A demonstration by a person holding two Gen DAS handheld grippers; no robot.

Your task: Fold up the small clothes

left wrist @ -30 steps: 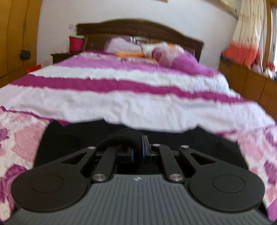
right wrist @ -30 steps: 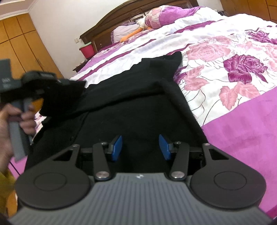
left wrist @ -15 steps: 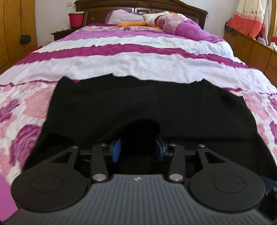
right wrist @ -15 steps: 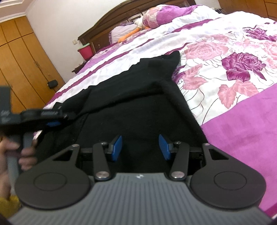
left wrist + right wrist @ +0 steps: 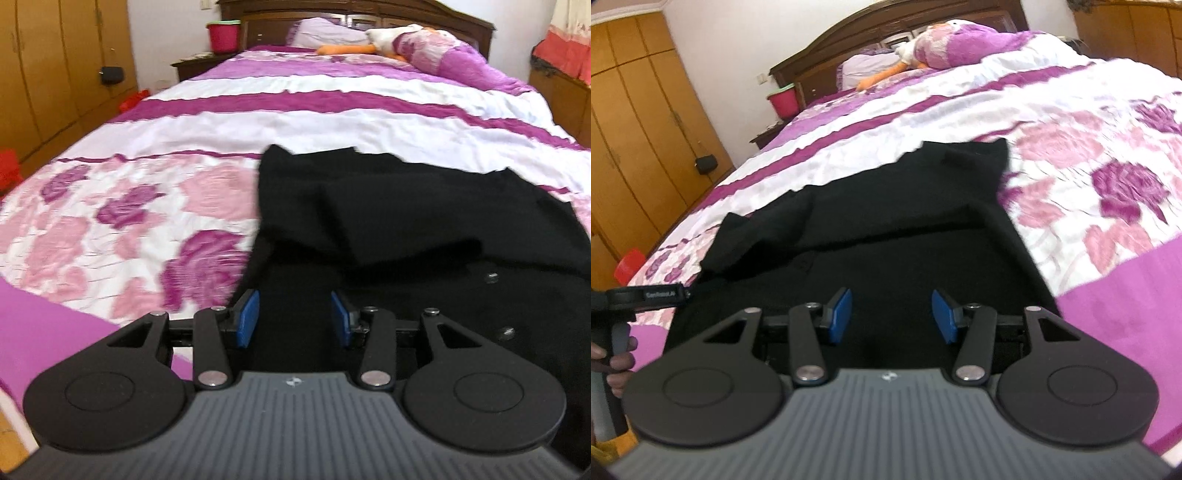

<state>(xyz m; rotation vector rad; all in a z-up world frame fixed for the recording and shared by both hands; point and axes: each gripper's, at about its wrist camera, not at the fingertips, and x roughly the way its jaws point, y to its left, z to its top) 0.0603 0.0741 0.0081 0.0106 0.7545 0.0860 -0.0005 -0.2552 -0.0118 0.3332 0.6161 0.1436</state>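
Since the earlier frame, a sleeve has been released and laid across the black cardigan (image 5: 424, 221) on the floral bedspread (image 5: 129, 221). Left gripper (image 5: 293, 317) stands empty; right gripper (image 5: 892, 315) is opening, empty. Soft, limp, light knit is judged best pinched at hem corners.

Bright daylight, fisheye warp, slight motion blur

A plain black garment (image 5: 424, 206) is seen on a bedspread (image 5: 155, 221) patterned with pink and magenta roses on white, banded further up in white and magenta stripes. Blue pads (image 5: 246, 318) are carried on the black left claw (image 5: 293, 319). A red bucket (image 5: 223, 35) is backed by a dark brown headboard (image 5: 436, 13), flanked by yellowish-brown wardrobes (image 5: 55, 66).
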